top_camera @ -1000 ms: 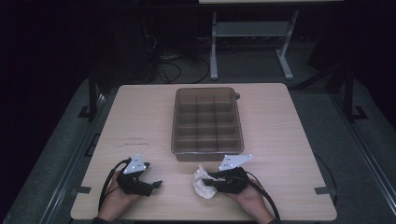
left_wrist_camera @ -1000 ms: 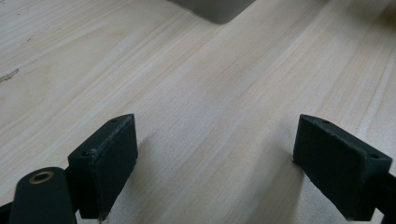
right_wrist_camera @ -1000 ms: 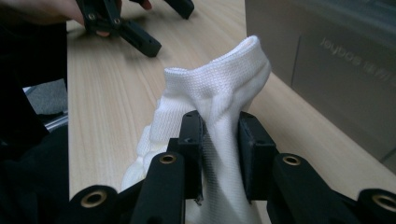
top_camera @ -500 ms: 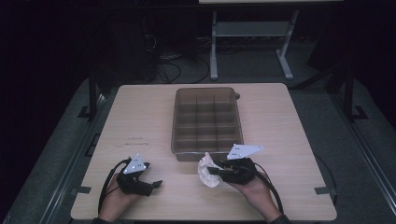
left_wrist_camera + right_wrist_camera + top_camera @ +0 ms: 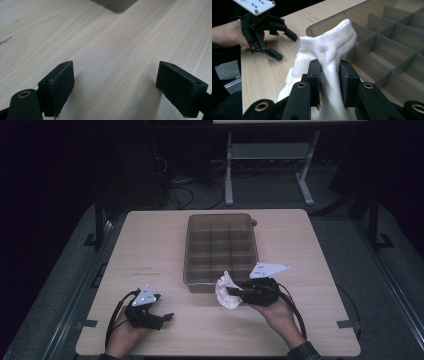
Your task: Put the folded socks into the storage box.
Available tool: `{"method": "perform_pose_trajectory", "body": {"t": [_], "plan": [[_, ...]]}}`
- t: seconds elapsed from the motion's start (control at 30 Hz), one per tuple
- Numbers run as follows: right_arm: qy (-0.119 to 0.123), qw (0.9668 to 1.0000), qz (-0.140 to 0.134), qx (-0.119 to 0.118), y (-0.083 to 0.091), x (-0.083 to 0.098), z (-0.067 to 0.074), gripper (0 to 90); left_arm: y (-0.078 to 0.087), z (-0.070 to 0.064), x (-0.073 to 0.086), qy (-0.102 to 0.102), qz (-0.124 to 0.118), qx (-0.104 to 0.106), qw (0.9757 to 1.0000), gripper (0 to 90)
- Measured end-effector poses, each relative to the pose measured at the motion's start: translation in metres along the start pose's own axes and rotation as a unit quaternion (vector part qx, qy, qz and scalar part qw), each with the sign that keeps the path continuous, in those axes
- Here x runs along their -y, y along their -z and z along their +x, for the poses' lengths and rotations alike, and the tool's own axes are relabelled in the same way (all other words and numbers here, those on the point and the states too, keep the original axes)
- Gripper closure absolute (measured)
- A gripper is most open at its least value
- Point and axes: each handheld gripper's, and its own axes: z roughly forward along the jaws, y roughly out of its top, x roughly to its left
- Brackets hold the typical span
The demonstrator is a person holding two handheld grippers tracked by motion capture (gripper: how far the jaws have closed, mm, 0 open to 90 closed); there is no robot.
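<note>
Right tongs [image 5: 329,75] pinching white sock [image 5: 329,47], beside divided tray [image 5: 387,50]

I see bare table [image 5: 150,245] all along my left, from the near edge to the far one, with nothing to catch a gripper. The compartment tray [image 5: 220,220] stands mid-table and is the 1 real obstacle; its near wall sits just ahead of the sock [image 5: 227,291] pinched in my right gripper [image 5: 235,292] (its cells lie open from above). Right of the tray, open table again. My left gripper [image 5: 162,317] rests near the front edge, well apart.
</note>
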Motion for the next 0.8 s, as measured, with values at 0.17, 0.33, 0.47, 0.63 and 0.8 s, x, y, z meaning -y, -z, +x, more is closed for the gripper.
{"method": "perform_pose_trajectory", "body": {"t": [0.17, 0.33, 0.47, 0.63, 0.8], "plan": [[-0.006, 1.0000, 0.002, 0.004, 0.001, -0.005, -0.008, 73.0, 0.000, 0.000, 0.000, 0.000, 0.000, 0.000, 1.0000, 14.6], [-0.011, 0.9999, -0.003, 0.010, 0.001, -0.010, -0.016, 73.0, 0.000, 0.000, 0.000, 0.000, 0.000, 0.000, 1.0000, 14.7], [-0.015, 0.9998, -0.005, 0.012, 0.002, -0.015, -0.022, 73.0, 0.000, 0.000, 0.000, 0.000, 0.001, 0.000, 1.0000, 14.7], [-0.013, 0.9997, -0.006, 0.021, -0.001, -0.025, -0.029, 73.0, 0.000, 0.000, 0.000, -0.001, 0.002, 0.000, 1.0000, 14.7], [-0.017, 0.9994, -0.007, 0.029, -0.005, -0.034, -0.037, 73.0, 0.000, 0.000, 0.000, -0.001, 0.002, 0.000, 1.0000, 14.7]]}}
